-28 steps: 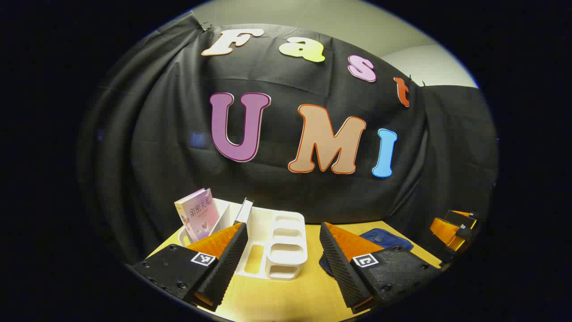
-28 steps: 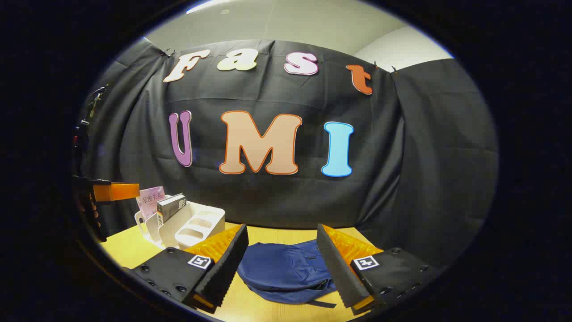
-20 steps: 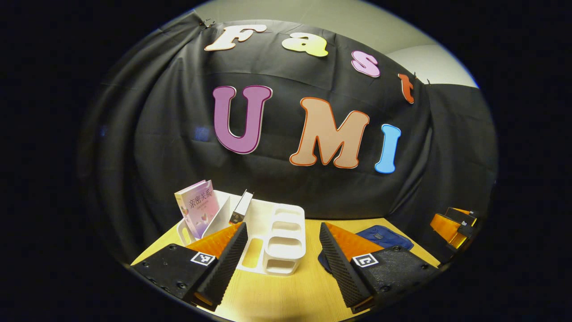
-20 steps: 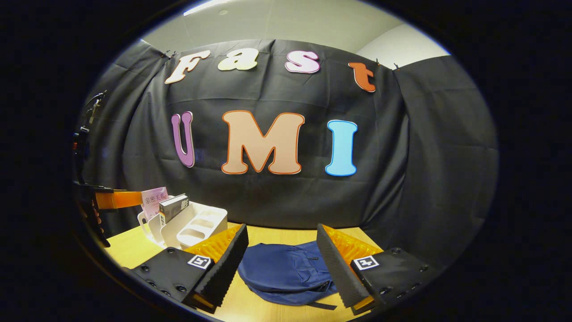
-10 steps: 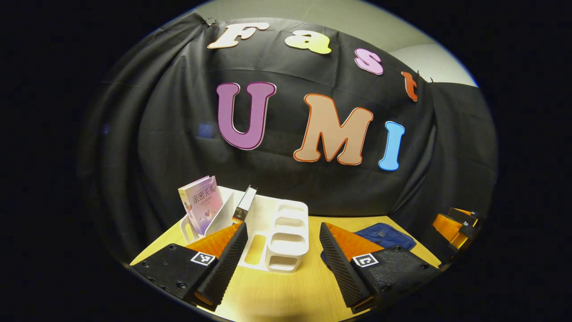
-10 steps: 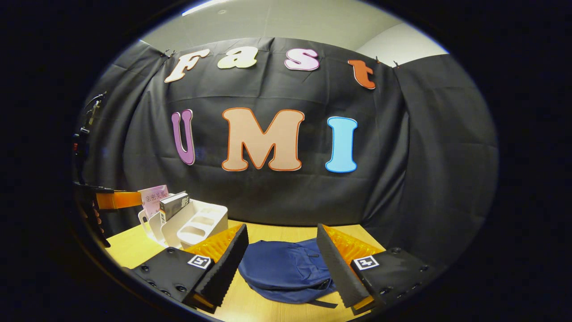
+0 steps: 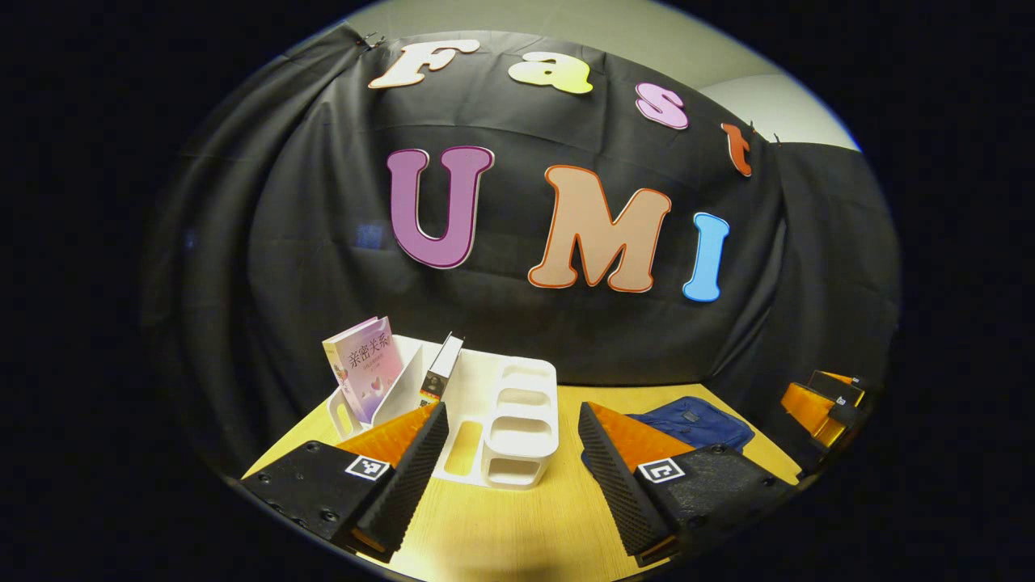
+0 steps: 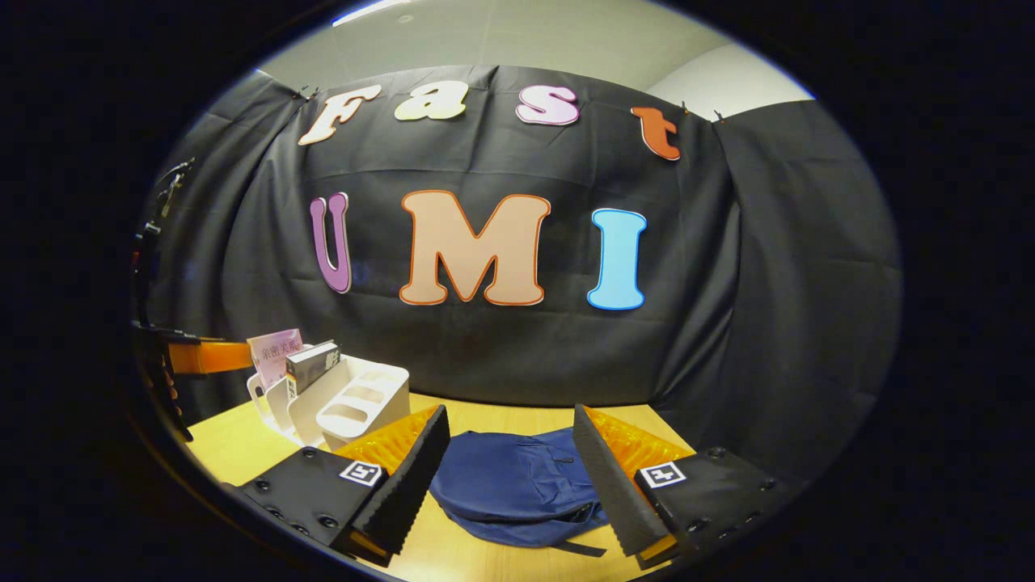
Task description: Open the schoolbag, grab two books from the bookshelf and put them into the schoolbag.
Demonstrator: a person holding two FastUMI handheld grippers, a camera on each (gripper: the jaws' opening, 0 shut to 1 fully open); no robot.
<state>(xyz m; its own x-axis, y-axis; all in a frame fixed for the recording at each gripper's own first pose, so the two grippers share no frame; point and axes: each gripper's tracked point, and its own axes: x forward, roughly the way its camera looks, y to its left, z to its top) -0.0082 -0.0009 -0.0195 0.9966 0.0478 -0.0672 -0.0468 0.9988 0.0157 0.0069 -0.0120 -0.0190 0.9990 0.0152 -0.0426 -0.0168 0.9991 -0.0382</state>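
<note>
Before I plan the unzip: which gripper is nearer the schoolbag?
Right. The right gripper hangs open just above the schoolbag, which lies between its fingers; the left gripper faces the bookshelf, with the bag off to its right.

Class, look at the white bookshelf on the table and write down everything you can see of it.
The white bookshelf looks like moulded plastic, standing upright on the wooden table. It has tall slots behind and small open compartments in front, with a handle cut-out in its end wall. A pink book leans in the end slot; a dark-spined book leans in the next. No claw touches it.
</note>
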